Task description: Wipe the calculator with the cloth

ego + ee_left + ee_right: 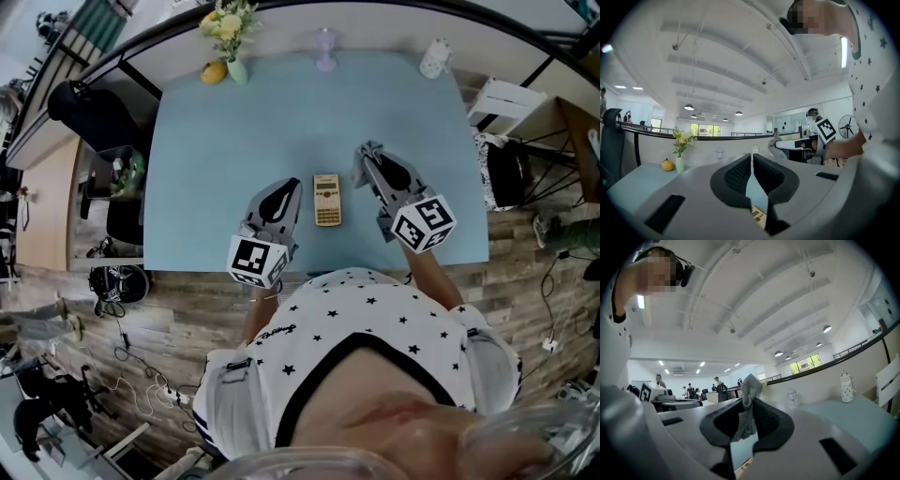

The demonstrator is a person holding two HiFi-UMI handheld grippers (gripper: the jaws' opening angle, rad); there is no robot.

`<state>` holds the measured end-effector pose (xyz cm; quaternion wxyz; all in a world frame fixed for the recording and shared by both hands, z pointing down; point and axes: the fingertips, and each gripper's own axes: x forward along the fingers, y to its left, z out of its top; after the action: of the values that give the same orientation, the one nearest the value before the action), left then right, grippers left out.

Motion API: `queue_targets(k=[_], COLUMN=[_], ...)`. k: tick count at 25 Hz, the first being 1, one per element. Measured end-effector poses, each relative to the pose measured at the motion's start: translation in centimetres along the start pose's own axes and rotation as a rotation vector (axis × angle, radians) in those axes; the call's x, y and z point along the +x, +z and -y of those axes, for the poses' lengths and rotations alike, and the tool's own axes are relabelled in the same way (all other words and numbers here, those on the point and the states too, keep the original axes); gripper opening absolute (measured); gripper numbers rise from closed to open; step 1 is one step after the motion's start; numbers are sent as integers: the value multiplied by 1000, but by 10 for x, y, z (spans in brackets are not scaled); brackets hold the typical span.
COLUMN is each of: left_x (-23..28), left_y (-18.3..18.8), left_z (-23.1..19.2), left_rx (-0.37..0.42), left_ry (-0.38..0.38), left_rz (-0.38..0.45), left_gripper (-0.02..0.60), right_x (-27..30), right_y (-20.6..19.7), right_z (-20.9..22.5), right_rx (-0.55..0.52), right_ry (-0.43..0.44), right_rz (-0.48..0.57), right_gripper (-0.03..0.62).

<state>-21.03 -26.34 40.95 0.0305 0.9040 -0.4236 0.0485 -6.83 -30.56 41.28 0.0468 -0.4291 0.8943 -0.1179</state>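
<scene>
A small gold calculator (326, 200) lies face up near the front of the light blue table (216, 159), between my two grippers. My right gripper (368, 156) is to its right and slightly farther back, shut on a grey cloth (367, 161) that bunches up out of the jaw tips (748, 404). My left gripper (287, 190) is just left of the calculator, jaws shut with nothing between them (751, 161). A strip of the calculator (758, 216) shows below the left jaws, and another edge of the calculator (743, 467) below the right ones.
Along the table's far edge stand a vase of yellow flowers (230, 33), a yellow fruit (214, 72), a small clear glass (324, 47) and a white bottle (434, 58). A white chair (506, 103) is off the right side. The front edge is close to my body.
</scene>
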Motion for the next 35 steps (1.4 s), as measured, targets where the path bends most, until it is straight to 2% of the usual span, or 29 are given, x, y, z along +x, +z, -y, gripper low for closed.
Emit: queue_targets(k=[14,35], left_x=[-5,-9], left_y=[0,-4], left_z=[-2,4], left_rx=[-7,-3], left_ry=[21,21], left_rz=[-3,-14], left_gripper=[40,40], right_x=[8,1], right_y=[-2,-6], right_z=[-16,-18], right_rx=[-35,-9], right_ry=[59,71], right_rz=[-38,-40], right_gripper=[52,51])
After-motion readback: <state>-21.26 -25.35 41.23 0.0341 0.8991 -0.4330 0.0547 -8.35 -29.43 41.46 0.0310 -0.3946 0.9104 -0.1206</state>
